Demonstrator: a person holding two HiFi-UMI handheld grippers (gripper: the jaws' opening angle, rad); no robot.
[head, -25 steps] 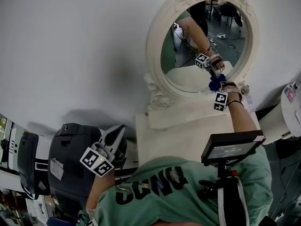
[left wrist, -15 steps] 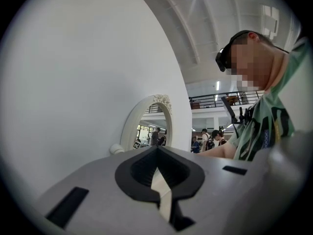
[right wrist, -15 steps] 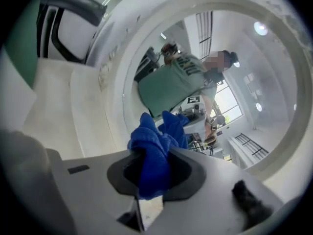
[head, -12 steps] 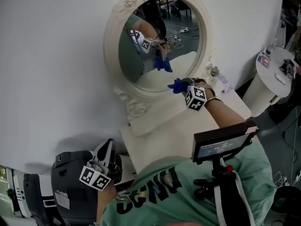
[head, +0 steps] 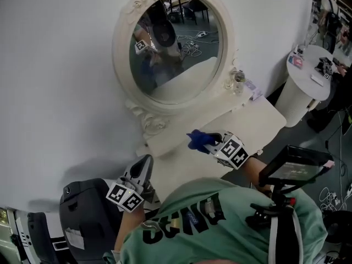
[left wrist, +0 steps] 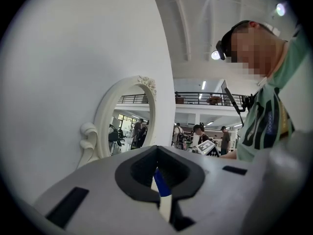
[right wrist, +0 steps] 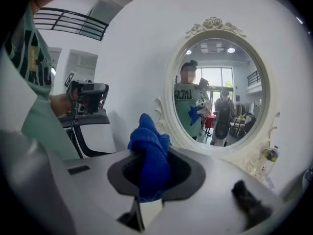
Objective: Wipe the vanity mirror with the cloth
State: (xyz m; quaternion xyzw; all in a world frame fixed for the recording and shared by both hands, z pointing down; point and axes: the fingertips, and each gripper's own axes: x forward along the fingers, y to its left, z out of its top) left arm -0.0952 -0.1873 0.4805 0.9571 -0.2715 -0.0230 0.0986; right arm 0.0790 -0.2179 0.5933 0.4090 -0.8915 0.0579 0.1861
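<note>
The oval vanity mirror point(head: 176, 54) in its cream carved frame stands at the back of a white vanity top point(head: 250, 122), against the white wall. My right gripper point(head: 212, 143) hovers over the vanity top in front of the mirror, well short of the glass, shut on a bunched blue cloth point(head: 198, 139). The right gripper view has the cloth point(right wrist: 149, 153) sticking up from my right gripper point(right wrist: 149, 182), with the mirror point(right wrist: 220, 94) ahead. My left gripper point(head: 142, 168) is low at the left, jaws together and holding nothing, and in its own view the left gripper point(left wrist: 159, 182) faces the mirror point(left wrist: 124, 129) edge-on.
A black machine point(head: 85, 213) sits at the lower left beside my left gripper. A small bottle point(head: 237, 77) stands at the mirror's right foot. A round white side table point(head: 305, 76) with small items is at the right. A screen on a stand point(head: 294, 166) is close to my chest.
My right gripper has pulled the blue cloth off the lower mirror glass and down toward me, over the vanity top. The left gripper stays low by the black machine.
</note>
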